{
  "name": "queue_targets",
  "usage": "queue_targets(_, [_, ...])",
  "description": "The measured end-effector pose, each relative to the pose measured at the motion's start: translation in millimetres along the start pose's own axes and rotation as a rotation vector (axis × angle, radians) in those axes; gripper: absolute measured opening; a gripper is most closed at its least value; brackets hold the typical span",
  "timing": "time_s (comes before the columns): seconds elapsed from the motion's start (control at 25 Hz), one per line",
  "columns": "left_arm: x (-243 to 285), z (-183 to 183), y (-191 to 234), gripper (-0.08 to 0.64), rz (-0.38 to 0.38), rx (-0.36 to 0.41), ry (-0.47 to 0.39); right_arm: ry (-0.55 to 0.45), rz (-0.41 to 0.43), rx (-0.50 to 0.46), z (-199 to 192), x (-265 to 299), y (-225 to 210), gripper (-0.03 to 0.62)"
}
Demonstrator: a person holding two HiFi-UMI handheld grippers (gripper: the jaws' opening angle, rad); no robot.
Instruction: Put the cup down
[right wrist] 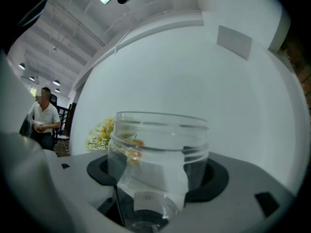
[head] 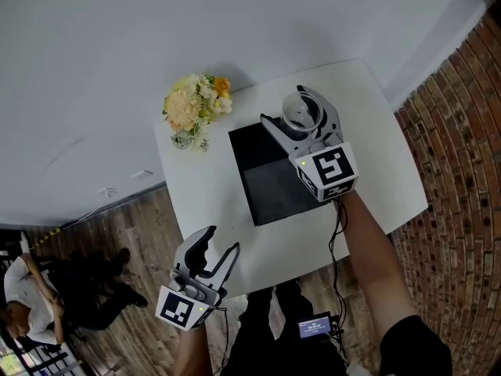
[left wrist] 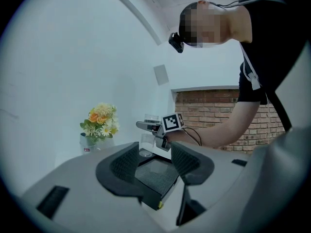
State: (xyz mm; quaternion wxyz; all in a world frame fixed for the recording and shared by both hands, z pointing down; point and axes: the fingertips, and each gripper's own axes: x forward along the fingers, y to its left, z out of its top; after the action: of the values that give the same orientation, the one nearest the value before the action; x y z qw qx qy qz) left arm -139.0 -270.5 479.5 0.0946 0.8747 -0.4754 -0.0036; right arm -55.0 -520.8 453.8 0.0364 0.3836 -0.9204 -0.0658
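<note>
A clear plastic cup stands upright between the jaws of my right gripper, which is shut on it at the far edge of the black mat. In the right gripper view the cup fills the gap and both pads press its sides. From the left gripper view the cup has its base low by the mat's far edge; I cannot tell whether it touches. My left gripper is open and holds nothing, in front of the table's near-left edge, its jaws pointing at the mat.
The white table carries a small vase of flowers at its far left corner. A white wall runs behind it and a brick wall at the right. A person sits at the far left.
</note>
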Motion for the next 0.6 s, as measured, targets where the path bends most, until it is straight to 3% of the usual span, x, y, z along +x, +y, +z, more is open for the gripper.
queue_targets(0.6, [-0.9, -2.8, -0.9, 0.210, 0.011, -0.006, 0.002, -0.014, -0.005, 0.002, -7.6, 15.2, -3.3, 0.383])
